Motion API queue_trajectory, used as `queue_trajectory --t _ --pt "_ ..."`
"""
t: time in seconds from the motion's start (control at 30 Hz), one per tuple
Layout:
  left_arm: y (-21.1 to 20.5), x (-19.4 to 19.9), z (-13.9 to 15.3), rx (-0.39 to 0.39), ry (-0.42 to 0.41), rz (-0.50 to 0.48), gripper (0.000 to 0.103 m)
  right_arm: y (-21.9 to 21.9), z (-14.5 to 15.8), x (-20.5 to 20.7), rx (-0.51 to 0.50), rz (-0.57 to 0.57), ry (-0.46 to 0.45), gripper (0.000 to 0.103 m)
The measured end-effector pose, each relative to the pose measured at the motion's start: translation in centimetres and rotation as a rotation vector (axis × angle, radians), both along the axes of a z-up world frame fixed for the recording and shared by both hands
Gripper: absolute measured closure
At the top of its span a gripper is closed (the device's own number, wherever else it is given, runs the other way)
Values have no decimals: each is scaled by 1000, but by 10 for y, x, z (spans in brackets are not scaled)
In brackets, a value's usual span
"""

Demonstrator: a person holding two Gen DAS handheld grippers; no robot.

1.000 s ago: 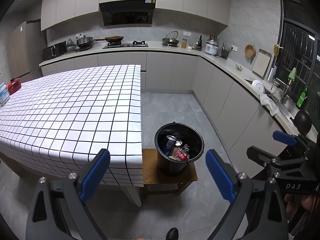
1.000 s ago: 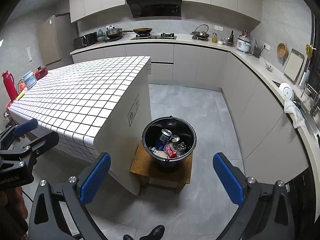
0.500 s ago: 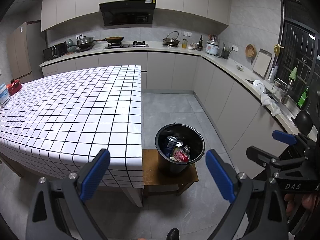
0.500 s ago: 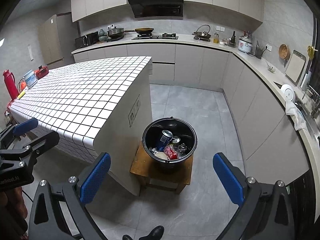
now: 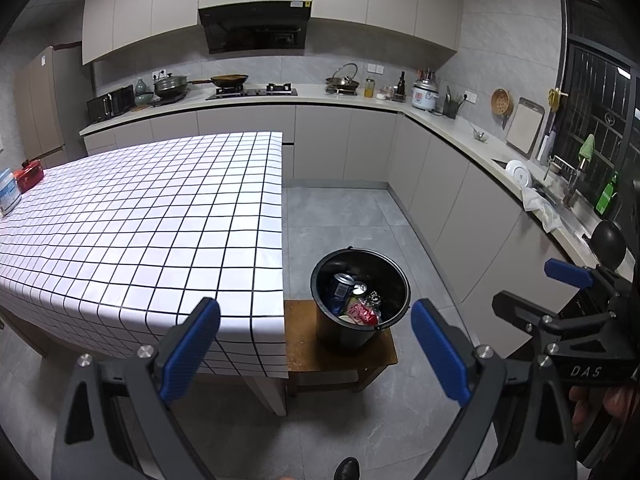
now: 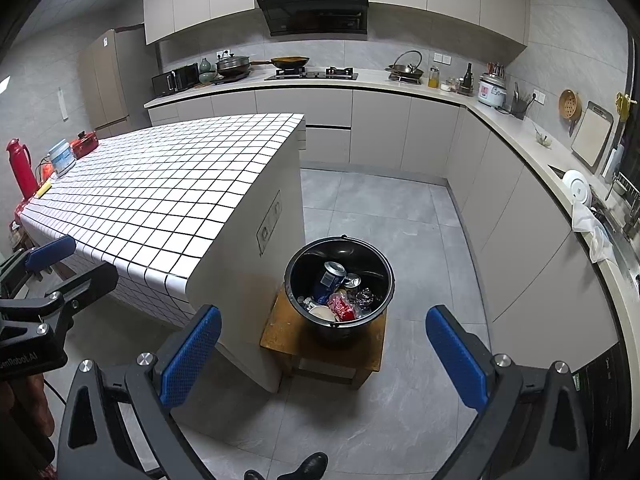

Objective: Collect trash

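The black trash bucket (image 6: 340,280), low centre of frame on a wooden stool (image 6: 320,344), holds a blue can (image 6: 330,280), a red wrapper (image 6: 342,307) and foil. Since a second ago almost nothing has moved. Left gripper (image 5: 316,350) and right gripper (image 6: 324,354) hang spread and empty; collecting looks finished on the checked table (image 6: 160,184).

A home kitchen: gas stove (image 5: 252,90) under a hood (image 5: 255,26) at 12 o'clock, rice cooker (image 5: 425,96) at 1, sink (image 5: 560,204) at 3.
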State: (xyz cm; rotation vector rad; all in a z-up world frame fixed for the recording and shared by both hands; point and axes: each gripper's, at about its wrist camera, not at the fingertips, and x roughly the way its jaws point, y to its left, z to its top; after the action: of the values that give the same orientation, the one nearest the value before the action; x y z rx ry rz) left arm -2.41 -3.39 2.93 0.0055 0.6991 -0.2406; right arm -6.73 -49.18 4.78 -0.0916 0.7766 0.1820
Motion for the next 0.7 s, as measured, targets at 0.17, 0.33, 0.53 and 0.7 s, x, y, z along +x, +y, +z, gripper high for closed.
queue_trajectory --t 0.17,0.33,0.53,0.7 --pt "-1 0 0 -2 -1 -2 6 -1 0 0 0 1 -1 0" --pt "-3 -1 1 1 0 -4 6 -4 0 0 2 -3 -4 0" --pt "-5 -1 3 -1 -1 -8 6 -6 2 -2 1 -5 -7 0" --pt "-6 -2 2 -4 -1 -10 6 -6 2 -2 -2 -5 -7 0"
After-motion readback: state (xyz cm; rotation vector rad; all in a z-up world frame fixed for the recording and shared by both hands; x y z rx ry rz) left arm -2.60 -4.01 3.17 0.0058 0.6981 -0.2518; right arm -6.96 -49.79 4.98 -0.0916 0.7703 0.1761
